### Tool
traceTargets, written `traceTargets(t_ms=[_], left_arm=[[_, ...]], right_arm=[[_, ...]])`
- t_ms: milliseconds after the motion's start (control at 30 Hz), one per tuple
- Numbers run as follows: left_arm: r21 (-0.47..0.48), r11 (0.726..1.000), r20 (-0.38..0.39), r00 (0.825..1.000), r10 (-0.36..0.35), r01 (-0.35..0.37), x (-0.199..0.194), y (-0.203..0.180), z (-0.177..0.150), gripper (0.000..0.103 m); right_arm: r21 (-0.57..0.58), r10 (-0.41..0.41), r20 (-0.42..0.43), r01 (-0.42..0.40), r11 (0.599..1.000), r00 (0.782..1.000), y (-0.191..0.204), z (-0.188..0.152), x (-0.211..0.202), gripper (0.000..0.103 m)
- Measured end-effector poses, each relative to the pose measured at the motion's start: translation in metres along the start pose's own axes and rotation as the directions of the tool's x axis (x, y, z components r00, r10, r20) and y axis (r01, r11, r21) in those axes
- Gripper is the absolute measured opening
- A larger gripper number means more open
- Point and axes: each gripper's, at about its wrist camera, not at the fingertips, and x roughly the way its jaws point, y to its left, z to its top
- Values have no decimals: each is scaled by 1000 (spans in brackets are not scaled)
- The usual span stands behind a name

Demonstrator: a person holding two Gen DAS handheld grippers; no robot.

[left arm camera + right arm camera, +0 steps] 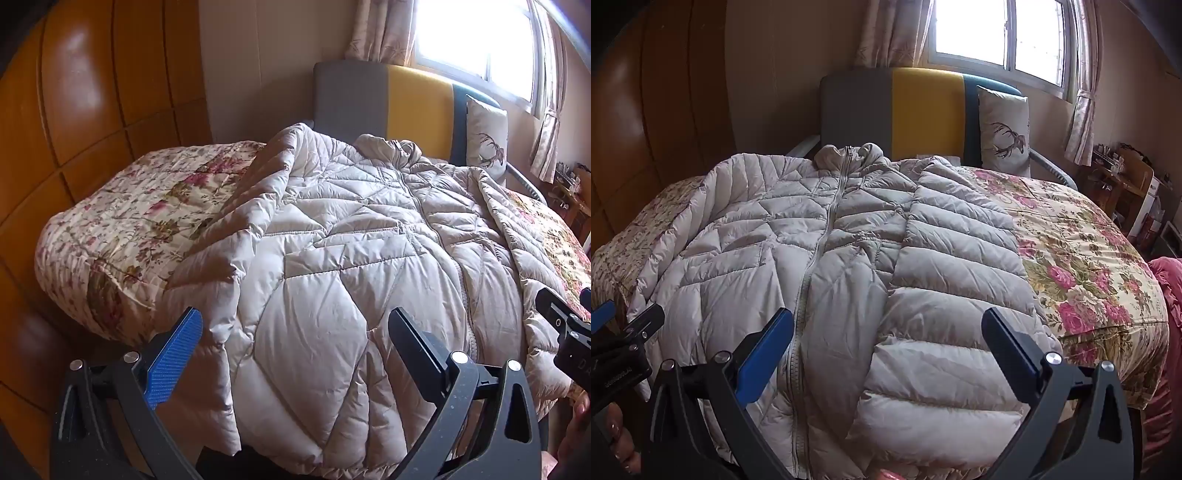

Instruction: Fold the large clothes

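right wrist view: quilted jacket (pixel 849 258) lies just beyond the spread, empty right tool (pixel 886 332).

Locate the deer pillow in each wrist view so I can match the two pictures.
Left wrist: the deer pillow stands at upper right, against the headboard, beyond the jacket.
Right wrist: the pillow is right of centre near the top, against the same headboard's right end, past the jacket.
Shared landmark: the headboard's yellow panel, just left of the pillow in both views.
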Motion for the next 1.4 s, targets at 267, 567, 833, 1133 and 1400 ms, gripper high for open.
traceTargets(t_ms=[267, 567, 833, 1133, 1400], left_arm=[[-13, 1000, -17, 1000, 1, -1, 0, 2, 1, 100], [-10, 1000, -51, 999, -8, 7, 10, 1, -8, 100], [-9, 1000, -57, 998, 1, -1, 10, 0, -7, 100], [-7, 1000, -67, 998, 5, -5, 13, 2, -7, 100], [-8, 1000, -70, 998, 4, -4, 13, 3, -8, 100]], right_arm=[[9, 18, -23, -18, 1000, 1000, 0, -4, 8, 101], [9, 23, -40, -22, 1000, 999, 1, -1, 10, 101], [10, 26, -44, -26, 1000, 999, 2, -2, 11, 101], [17, 27, -45, -26, 1000, 999, -1, -3, 11, 101], [8, 32, -50, -32, 999, 998, 1, -4, 12, 101]])
